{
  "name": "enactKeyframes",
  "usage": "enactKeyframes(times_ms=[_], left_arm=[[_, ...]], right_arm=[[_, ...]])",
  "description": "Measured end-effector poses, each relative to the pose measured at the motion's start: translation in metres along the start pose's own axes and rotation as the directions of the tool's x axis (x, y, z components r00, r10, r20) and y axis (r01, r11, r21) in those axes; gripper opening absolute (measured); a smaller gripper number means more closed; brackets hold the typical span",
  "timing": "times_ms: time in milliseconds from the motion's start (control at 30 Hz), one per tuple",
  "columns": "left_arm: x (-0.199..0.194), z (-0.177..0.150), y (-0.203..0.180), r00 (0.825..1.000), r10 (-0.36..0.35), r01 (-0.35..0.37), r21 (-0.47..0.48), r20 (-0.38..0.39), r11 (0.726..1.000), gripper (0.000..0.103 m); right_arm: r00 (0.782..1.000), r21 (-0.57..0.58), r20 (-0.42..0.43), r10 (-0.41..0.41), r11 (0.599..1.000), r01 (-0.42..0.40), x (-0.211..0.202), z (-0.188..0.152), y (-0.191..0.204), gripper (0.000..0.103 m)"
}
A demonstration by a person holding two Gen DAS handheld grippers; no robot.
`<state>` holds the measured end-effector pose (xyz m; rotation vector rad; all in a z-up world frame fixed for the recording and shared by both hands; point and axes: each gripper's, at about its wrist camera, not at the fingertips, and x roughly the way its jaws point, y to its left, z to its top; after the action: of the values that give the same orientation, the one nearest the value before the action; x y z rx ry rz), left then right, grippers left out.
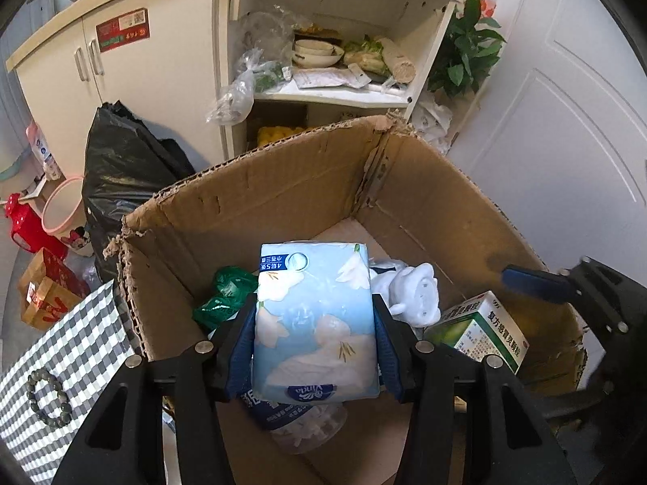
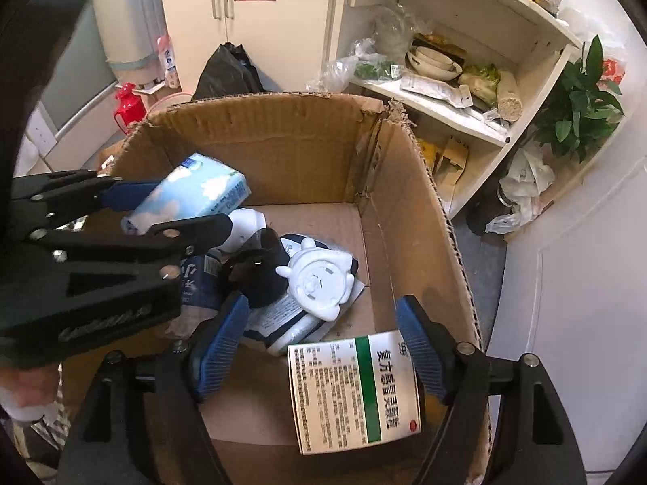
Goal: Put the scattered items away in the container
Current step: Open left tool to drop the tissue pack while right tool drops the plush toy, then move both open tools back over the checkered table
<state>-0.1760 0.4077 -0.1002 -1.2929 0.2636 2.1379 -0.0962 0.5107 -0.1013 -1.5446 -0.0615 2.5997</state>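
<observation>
**Tissue pack held over the box, medicine carton resting inside**

Blue-padded fingers of the left gripper [image 1: 315, 335] pinch a soft pale-blue plastic-wrapped tissue pack [image 1: 313, 315] by its two long sides, holding it above the open brown cardboard box [image 1: 250, 198]. The pack looks light and squashy; the wrap is glossy and may slip, so a grip across the middle, as now, seems soundest, and a short drop should not harm it. Its end reads "Vinda", and a label at the far end carries small Chinese print I cannot read.

The right gripper [image 2: 323, 347] stands spread, holding nothing. Between its fingers, on the box floor, lies a white-and-green rectangular medicine carton [image 2: 356, 392], stiff and light by the look of it, printed "999" with Chinese characters down the green stripe. Further in lie a white plastic pig-shaped figure [image 2: 319, 283], a crumpled green plastic bag [image 1: 226, 295] and other packets.
</observation>
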Motion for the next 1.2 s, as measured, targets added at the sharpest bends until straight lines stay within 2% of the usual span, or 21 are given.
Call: enactKeyframes(times_ms=[100, 167, 367, 433, 500, 667, 867, 967, 1100, 1133, 1200], left_arm=[[-0.006, 0.0, 0.001, 1.0, -0.013, 0.013, -0.013, 0.009, 1.0, 0.059], [-0.014, 0.001, 0.001, 0.999, -0.019, 0.02, -0.022, 0.028, 1.0, 0.071], [-0.051, 0.002, 0.004, 0.995, -0.018, 0.022, -0.03, 0.102, 0.999, 0.071], [-0.065, 0.001, 0.007, 0.992, -0.011, 0.015, -0.033, 0.125, 0.999, 0.072], [-0.08, -0.002, 0.012, 0.988, 0.003, 0.004, -0.04, 0.154, 0.999, 0.074], [-0.118, -0.013, 0.027, 0.974, 0.048, -0.033, -0.068, 0.223, 0.997, 0.081], [-0.163, -0.033, 0.045, 0.945, 0.121, -0.093, -0.105, 0.303, 0.99, 0.086], [-0.185, -0.046, 0.055, 0.924, 0.16, -0.124, -0.125, 0.348, 0.984, 0.094], [-0.212, -0.065, 0.066, 0.897, 0.206, -0.16, -0.146, 0.391, 0.976, 0.098], [-0.218, -0.07, 0.069, 0.888, 0.225, -0.177, -0.154, 0.402, 0.972, 0.103], [-0.229, -0.08, 0.076, 0.867, 0.275, -0.22, -0.176, 0.416, 0.96, 0.103]], right_arm=[[1.0, 0.004, 0.028, 0.003, 1.0, -0.003, -0.011, -0.002, 0.0, 0.077], [0.999, 0.008, 0.052, 0.006, 1.0, -0.007, -0.019, -0.003, -0.001, 0.078], [0.991, 0.028, 0.133, 0.009, 1.0, -0.013, -0.046, -0.005, 0.002, 0.079], [0.985, 0.043, 0.173, 0.011, 0.999, -0.019, -0.056, -0.005, 0.002, 0.08], [0.977, 0.058, 0.214, 0.016, 0.998, -0.029, -0.066, -0.006, 0.003, 0.085], [0.949, 0.089, 0.315, 0.015, 0.995, -0.045, -0.091, -0.008, 0.009, 0.087], [0.905, 0.099, 0.424, 0.029, 0.992, -0.078, -0.122, -0.011, 0.025, 0.095], [0.88, 0.086, 0.473, 0.051, 0.991, -0.104, -0.134, -0.014, 0.035, 0.103], [0.849, 0.051, 0.519, 0.097, 0.988, -0.144, -0.147, -0.017, 0.056, 0.103], [0.841, 0.04, 0.531, 0.109, 0.987, -0.153, -0.15, -0.017, 0.062, 0.103], [0.827, 0.018, 0.547, 0.132, 0.986, -0.168, -0.155, -0.018, 0.074, 0.103]])
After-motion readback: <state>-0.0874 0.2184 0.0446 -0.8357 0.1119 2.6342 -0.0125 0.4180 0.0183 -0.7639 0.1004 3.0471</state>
